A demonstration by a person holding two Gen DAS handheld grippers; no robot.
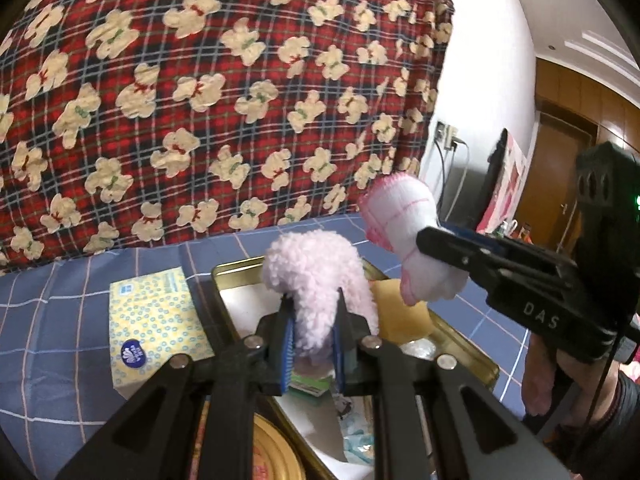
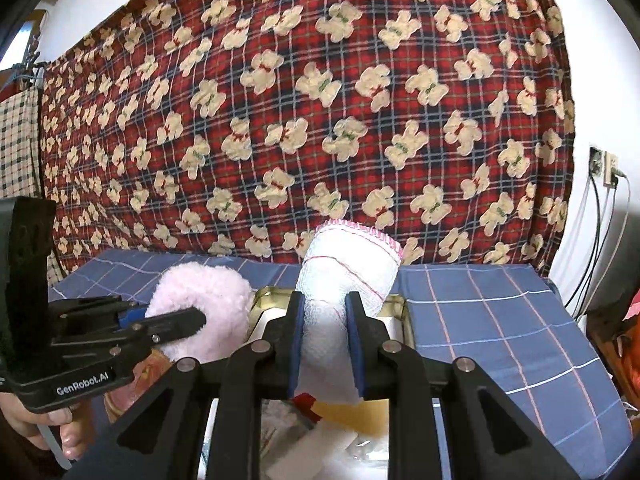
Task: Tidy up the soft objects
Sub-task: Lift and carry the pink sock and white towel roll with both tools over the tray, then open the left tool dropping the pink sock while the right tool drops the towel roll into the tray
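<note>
The left gripper [image 1: 313, 320] clamps a fluffy pink sock [image 1: 316, 276] above the open gold tin [image 1: 460, 344]; the sock's long axis runs forward from the pads, its free end curling up and left. The right gripper [image 2: 325, 336] clamps a white sock with pink lines [image 2: 348, 276], long axis forward, pink-trimmed cuff pointing up and away.

Surface: a blue cloth with a thin pale grid [image 2: 500, 320], spread flat in front of a hanging red plaid bear-print blanket. On the cloth lay a gold-rimmed metal tin [image 1: 228, 276], open, and just beside it on its left a yellow patterned tissue packet [image 1: 156, 320]. The cloth right of the tin was bare.
</note>
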